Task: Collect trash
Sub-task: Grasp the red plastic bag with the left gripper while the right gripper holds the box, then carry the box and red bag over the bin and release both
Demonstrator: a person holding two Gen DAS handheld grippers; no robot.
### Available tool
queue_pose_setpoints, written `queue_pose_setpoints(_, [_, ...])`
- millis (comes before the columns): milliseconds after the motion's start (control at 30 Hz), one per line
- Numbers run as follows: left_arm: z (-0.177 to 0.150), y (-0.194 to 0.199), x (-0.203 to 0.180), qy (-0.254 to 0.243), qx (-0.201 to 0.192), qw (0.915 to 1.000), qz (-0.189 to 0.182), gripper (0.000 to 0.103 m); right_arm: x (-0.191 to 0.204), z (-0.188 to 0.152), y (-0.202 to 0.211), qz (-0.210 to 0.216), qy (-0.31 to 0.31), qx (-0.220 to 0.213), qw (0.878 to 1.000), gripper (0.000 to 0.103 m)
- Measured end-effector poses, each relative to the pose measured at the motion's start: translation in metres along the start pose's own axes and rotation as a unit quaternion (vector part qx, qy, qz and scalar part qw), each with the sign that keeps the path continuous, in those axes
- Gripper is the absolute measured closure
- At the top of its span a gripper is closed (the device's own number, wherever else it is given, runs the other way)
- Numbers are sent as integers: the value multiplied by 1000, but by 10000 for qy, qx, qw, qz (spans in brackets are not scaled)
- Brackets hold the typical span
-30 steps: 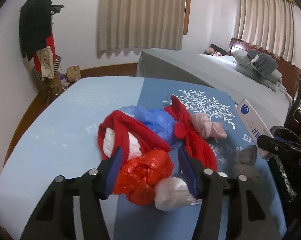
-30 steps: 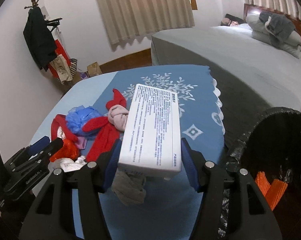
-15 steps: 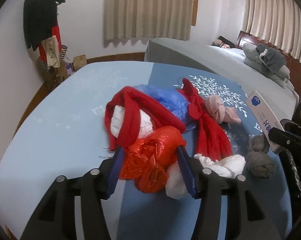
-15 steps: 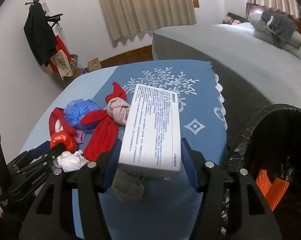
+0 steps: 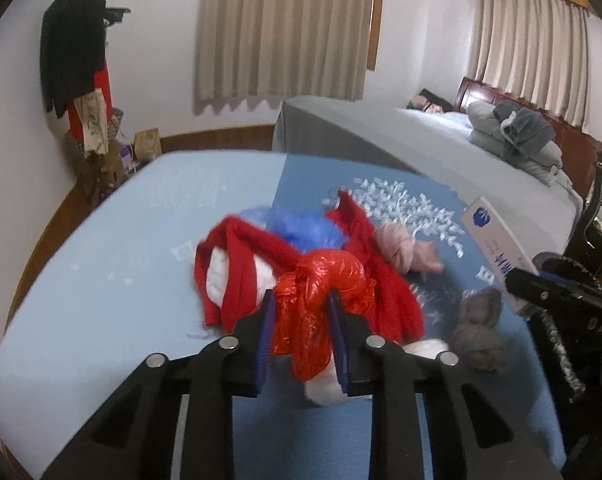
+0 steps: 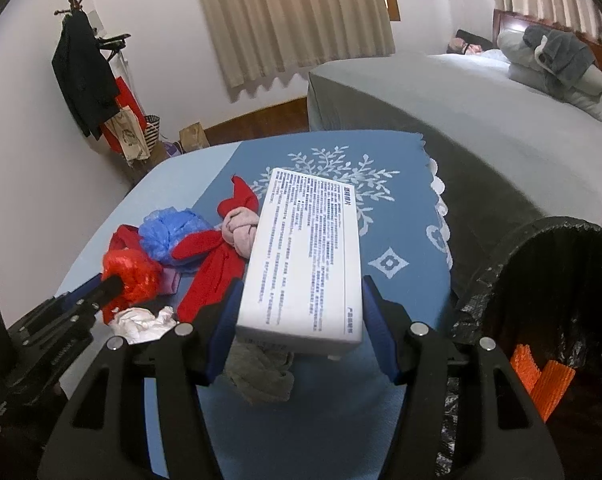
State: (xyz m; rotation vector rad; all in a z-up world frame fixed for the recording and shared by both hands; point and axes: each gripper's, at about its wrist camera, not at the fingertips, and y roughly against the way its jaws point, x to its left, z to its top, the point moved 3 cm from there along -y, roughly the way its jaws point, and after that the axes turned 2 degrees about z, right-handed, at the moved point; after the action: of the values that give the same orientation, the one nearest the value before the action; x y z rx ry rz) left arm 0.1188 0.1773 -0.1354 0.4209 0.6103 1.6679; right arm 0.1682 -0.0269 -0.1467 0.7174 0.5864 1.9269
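Observation:
My left gripper (image 5: 301, 300) is shut on a crumpled red plastic bag (image 5: 321, 304), held just above the blue table (image 5: 101, 264). It also shows in the right wrist view (image 6: 131, 276). My right gripper (image 6: 301, 288) is shut on a white printed box (image 6: 305, 256), held above the table's near right part; the box shows in the left wrist view (image 5: 497, 248). A crumpled white tissue (image 6: 141, 320) lies under the red bag. A black-lined trash bin (image 6: 561, 320) stands at the right, with orange pieces (image 6: 541, 376) inside.
On the table lie a red scarf (image 5: 241, 272), a blue plastic bag (image 6: 169, 236), a pink knotted cloth (image 5: 405, 248) and a grey sock (image 5: 481, 328). A grey bed (image 6: 461, 120) stands behind. A coat rack (image 6: 85, 76) stands by the left wall.
My left gripper has closed on the red bag and lifted it off the white tissue. My right gripper keeps hold of the box, nearly still.

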Motion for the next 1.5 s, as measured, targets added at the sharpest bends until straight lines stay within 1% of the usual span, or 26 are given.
queue_pose_setpoints(100, [10,10,-3,-55,-217,9997,32,77,-2,6,7,-1,-6,-100,9999,46])
queue_pose_setpoints(300, [29,21,-15,-80,-449,9989,-104,77,-7,15,23,-10,-37,-286,9996,46])
queue_pose_setpoints(533, [39,25,-38,-175,-520,9980,-318,77,-19,23,49,-48,-82,-522,9986,46])
queue_pose_setpoints(733, [43,28,-65,-310,-551,9965,-544,77,-35,25,74,-125,-170,-702,9973,46])
queue_pose_setpoints(1000, [37,32,-107,-530,-520,9928,-939,77,-69,16,103,-476,-366,-814,9949,46])
queue_pose_setpoints(1133, [34,33,-131,-628,-481,9898,-1183,77,-91,4,115,-735,-525,-797,9927,46])
queue_pose_setpoints(1267, [31,34,-162,-765,-449,9847,-1502,77,-112,-10,128,-1001,-704,-756,9896,46])
queue_pose_setpoints(1367, [28,35,-188,-888,-432,9790,-1783,77,-130,-20,139,-1195,-868,-753,9862,46])
queue_pose_setpoints(1500, [26,37,-222,-1068,-429,9716,-2066,77,-153,-33,153,-1438,-1070,-767,9808,46])
